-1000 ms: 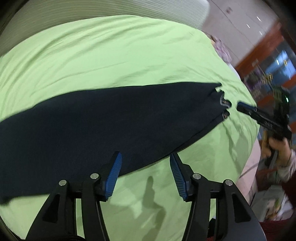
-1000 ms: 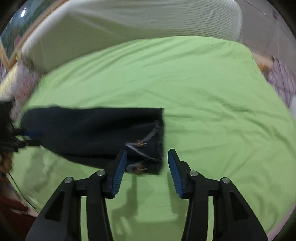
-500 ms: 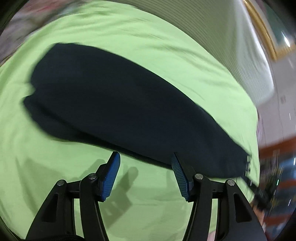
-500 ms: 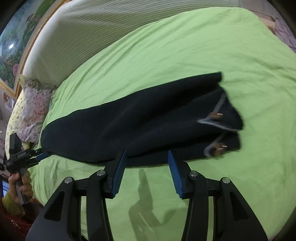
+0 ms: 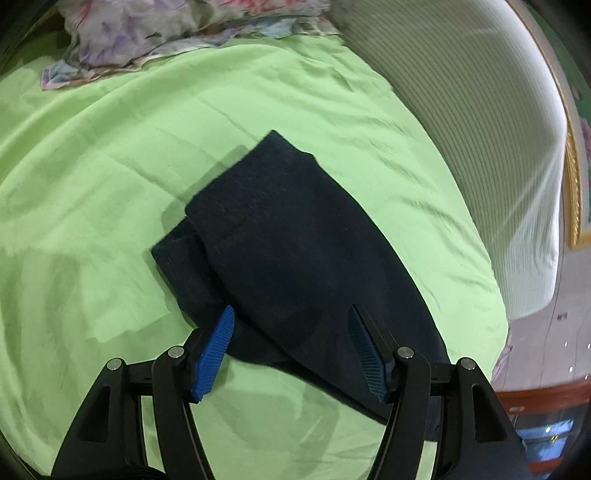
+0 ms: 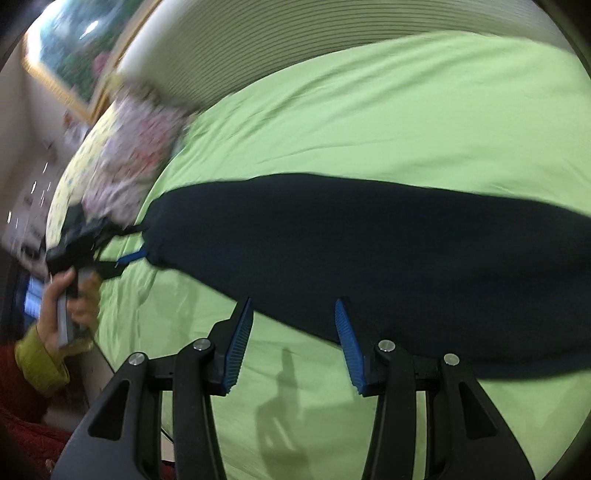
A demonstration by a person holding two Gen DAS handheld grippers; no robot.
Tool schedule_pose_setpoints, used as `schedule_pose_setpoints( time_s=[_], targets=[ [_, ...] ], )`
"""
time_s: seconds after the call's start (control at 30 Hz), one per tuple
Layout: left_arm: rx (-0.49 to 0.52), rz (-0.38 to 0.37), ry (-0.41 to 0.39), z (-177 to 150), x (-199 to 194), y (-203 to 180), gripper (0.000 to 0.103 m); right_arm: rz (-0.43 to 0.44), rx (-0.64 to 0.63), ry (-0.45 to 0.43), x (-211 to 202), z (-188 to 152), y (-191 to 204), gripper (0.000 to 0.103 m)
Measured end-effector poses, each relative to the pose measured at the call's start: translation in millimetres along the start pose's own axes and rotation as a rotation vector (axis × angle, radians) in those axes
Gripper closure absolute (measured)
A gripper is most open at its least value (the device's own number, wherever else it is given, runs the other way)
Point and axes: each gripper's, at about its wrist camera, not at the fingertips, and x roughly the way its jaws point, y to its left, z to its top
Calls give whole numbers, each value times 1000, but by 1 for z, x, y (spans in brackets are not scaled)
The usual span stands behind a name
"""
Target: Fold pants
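A bed (image 5: 92, 192) covered in a lime-green sheet fills both views, with a ribbed, pale headboard (image 5: 480, 122) along its far edge. On the sheet lie the dark navy pants (image 5: 295, 251), stretched out long and flat across the middle of the bed; in the left wrist view the leg ends sit stacked one over the other, the lower one poking out a little to the side. A floral pillow (image 5: 147, 33) rests at the far corner of the bed, well apart from the pants.

The left tool (image 5: 291, 347) hangs just above the near edge of the pants with its jaws opening, cloth showing in the gap below but neither blue pad pressing on it (released). In the right wrist view it shows at the leg end of the pants, carried by a hand (image 6: 72, 295) in a yellow-green cuff (image 6: 38, 363).

The right tool (image 6: 293, 347) hovers over the near edge of the pants, jaws parted and gripping nothing, its shadow falling on the sheet below
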Motion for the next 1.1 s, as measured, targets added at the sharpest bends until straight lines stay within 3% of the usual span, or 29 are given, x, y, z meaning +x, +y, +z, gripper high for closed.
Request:
schedule_pose_setpoints(
  time_s=[0.23,0.37,0.43,0.5,0.57,0.6,0.73,0.97,1.1],
  targets=[
    [-72,-25,-4,23,13,16,38,-66,-412,62,59,-1,94,55],
    [-98,-37,-14,27,16,22,40,-146,-569,100,95,-3,117,55],
    [-106,-38,-23,29,15,24,42,-172,-601,119,103,-2,114,57],
    [-109,-40,-32,30,13,25,48,-182,-604,131,107,0,108,76],
    [-107,-35,-41,31,12,27,69,-176,-598,134,106,4,103,93],
    [-104,-40,-36,33,12,28,76,-167,-593,134,101,5,100,96],
    [-70,-75,-60,32,3,23,88,-133,-585,106,85,11,106,98],
    [-5,-96,-94,16,-26,14,91,-47,-563,103,51,14,109,98],
    [7,-55,-77,5,-21,24,91,-46,-593,146,59,7,110,98]
  ],
)
